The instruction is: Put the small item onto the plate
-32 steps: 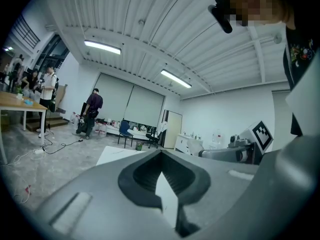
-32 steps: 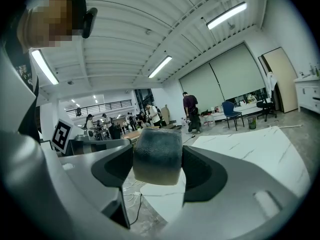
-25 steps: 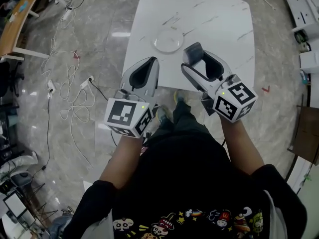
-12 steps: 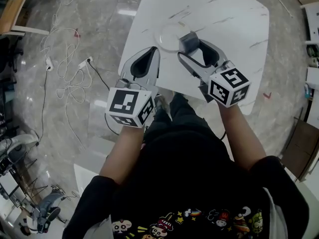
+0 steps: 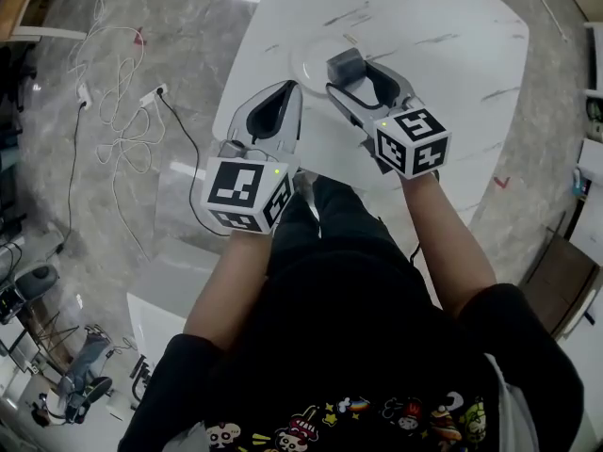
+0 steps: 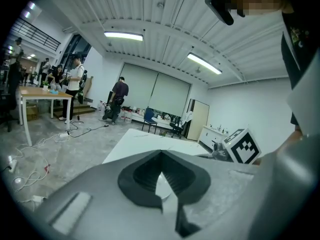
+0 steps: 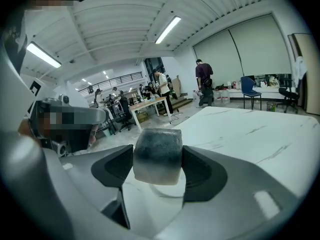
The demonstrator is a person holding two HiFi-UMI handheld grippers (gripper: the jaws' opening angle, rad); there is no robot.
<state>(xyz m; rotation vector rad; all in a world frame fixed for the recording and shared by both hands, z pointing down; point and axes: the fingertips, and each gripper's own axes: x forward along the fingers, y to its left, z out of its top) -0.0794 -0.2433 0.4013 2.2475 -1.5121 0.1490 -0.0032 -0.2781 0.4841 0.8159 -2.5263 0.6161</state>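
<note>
Small grey block (image 7: 157, 155) – it sits clenched between the two dark pads of my right gripper (image 5: 350, 75), one pad pressed flat against each side. Seen along the jaws, the white plate (image 7: 162, 193) lies directly beneath and just beyond the block. From the head view the block covers the plate's right part. Whether it touches the plate I cannot tell.

My left gripper (image 5: 283, 92) is on the near-left side of the plate, apart from it, over the table's edge. Its jaws are drawn together with the tips meeting, and nothing is caught in the hollow between the pads. Through that hollow only a pale strip of surface shows.

The plate rests on a white marble-patterned table (image 5: 452, 55), closer to the table's left edge than to its right. From the left gripper view, the right gripper's marker cube (image 6: 241, 145) stands off to the right.

Well to the left of the plate, loose white cables (image 5: 118, 130) trail over the grey floor – and far beyond the plate several people (image 7: 204, 81) stand in the hall.
</note>
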